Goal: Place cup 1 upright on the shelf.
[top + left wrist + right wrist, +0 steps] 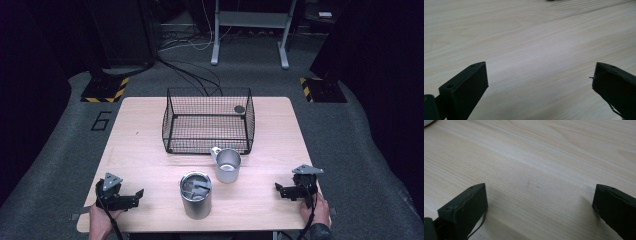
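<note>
Left gripper (136,194): rested low at the near left of the pale wooden table (145,150); in the left gripper view its jaws are seen spread wide over bare wood, with nothing held.
Right gripper (280,189): rested at the near right edge, jaws likewise set wide apart and empty.
Tall brushed-steel tumbler with a lid (195,195): stood upright at the near middle, between the two grippers and apart from both.
Small silver metal mug with a side handle (227,165): stood upright just behind the tumbler, close in front of the black wire mesh basket (207,120).
Tumbler, handling: judged rigid and fairly weighty; the smooth round wall is likely slippery, so the body would best be gripped squarely below the lid.
Mug, handling: judged light, stiff and not fragile; the rim wall or the handle could be pinched.
Basket: open-topped, with a small dark round object (239,108) seen at its far right corner.
</note>
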